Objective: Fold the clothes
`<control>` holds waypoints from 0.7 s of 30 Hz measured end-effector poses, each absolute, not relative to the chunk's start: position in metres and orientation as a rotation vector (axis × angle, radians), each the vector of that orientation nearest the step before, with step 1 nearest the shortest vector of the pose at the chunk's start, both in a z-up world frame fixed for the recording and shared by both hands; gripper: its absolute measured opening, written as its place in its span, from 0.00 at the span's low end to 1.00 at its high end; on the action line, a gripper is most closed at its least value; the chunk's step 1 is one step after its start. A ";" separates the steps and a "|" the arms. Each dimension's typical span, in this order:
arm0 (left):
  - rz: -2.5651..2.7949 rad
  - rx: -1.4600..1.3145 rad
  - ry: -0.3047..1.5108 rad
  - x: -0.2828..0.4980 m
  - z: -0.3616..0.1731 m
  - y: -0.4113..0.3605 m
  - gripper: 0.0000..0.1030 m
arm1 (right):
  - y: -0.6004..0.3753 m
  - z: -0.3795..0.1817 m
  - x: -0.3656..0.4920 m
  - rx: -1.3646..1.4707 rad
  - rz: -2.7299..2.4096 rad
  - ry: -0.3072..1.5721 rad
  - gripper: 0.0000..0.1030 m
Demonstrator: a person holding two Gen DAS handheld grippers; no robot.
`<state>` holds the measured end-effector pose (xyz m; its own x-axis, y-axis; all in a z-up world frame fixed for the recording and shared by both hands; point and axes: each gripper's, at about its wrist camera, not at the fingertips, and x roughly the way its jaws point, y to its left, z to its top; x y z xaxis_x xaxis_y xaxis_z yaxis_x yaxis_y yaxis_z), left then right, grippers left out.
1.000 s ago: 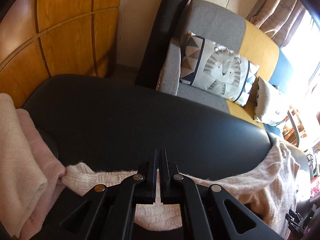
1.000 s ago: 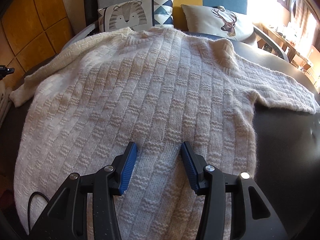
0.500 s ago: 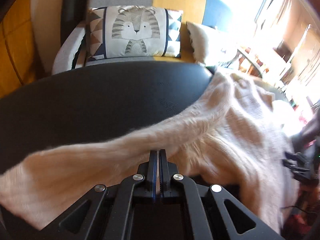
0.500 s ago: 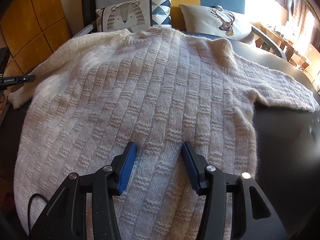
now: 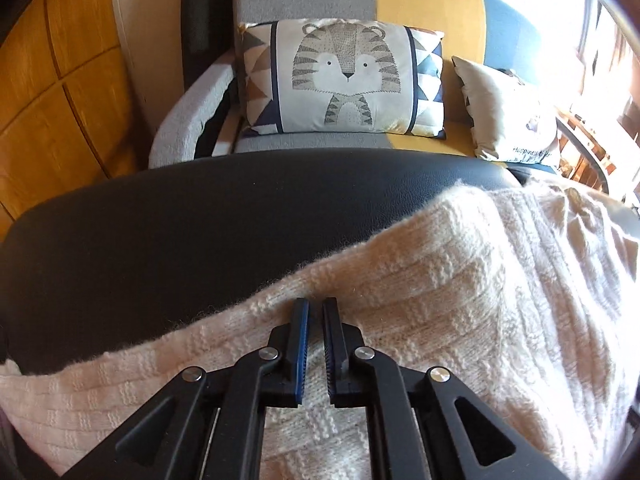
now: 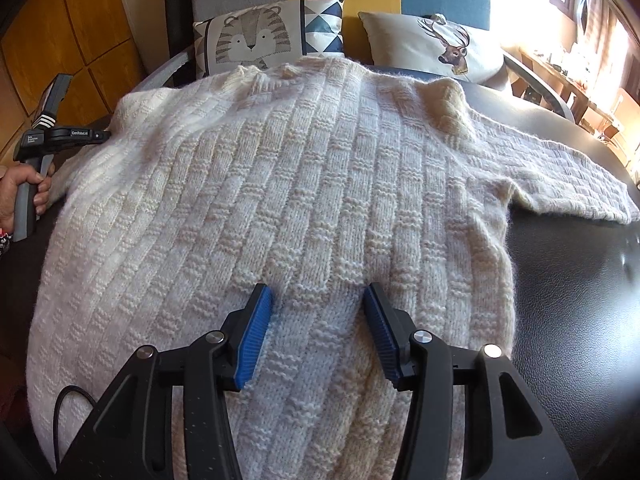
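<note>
Sweater [image 6: 312, 200]: spread flat on the black table [image 6: 580, 280], under and ahead of both tongs.
Left tongs [image 5: 315, 312]: over the folded-in sleeve [image 5: 280, 320] at the sweater's left edge; jaws opening, a thin gap showing, knit below it, not pinched.
Right tongs [image 6: 318, 300]: jaws apart, above the lower middle of the sweater, gripping nothing.
Hand [image 6: 20, 188]: on the left tongs' handle.

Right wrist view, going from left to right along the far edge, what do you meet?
Left gripper → tiger cushion → deer cushion
</note>
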<state>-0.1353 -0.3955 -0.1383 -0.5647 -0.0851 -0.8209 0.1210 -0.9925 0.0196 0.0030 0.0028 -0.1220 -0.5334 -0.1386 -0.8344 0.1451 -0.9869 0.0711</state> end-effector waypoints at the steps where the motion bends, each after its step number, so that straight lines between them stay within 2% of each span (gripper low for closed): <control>1: -2.670 1.395 0.039 -0.134 -0.138 -0.394 0.07 | 0.003 -0.122 0.003 1.422 -2.618 0.009 0.50; 7: -2.579 1.358 0.054 -0.112 -0.131 -0.395 0.09 | 0.003 -0.122 0.003 1.418 -2.621 0.007 0.51; 13: -2.475 1.247 -0.134 -0.084 -0.131 -0.396 0.09 | 0.003 -0.121 0.004 1.418 -2.631 0.011 0.51; 21: -2.332 1.260 -0.010 -0.079 -0.147 -0.456 0.15 | -0.001 -0.121 -0.004 1.494 -2.630 0.099 0.51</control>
<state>-0.0792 -0.4558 -0.1468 -0.4569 -0.4182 -0.7851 0.4113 -0.8819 0.2304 -0.0044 -0.0009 -0.1207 -0.5076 -0.0677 -0.8589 0.1321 -0.9912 0.0000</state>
